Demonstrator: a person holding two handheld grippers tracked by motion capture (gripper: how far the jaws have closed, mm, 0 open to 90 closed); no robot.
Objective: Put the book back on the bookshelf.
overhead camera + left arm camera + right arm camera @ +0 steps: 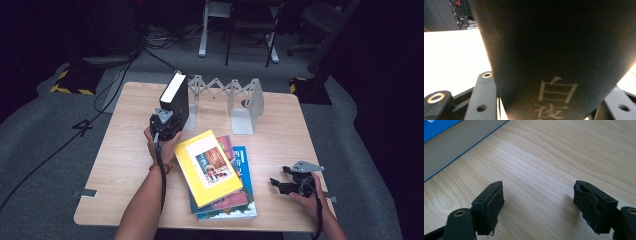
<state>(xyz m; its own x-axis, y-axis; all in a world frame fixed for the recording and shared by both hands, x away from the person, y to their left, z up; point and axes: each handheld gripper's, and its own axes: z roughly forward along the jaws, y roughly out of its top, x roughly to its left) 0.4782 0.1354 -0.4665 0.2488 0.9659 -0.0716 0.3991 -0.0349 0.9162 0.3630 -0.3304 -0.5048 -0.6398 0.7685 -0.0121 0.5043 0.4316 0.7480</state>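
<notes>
We held the black book [175, 100] upright in the left gripper [165, 125], jaws clamped on its spine, beside the metal bookend rack [227, 97]. A stack of books [217, 175] lay mid-table [125, 150]. Our right gripper [287, 182] rested near the right edge, jaws apart, holding nothing.

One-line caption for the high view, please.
Left gripper holds a black book upright beside the metal book rack; right gripper rests open near the stacked books.
</notes>
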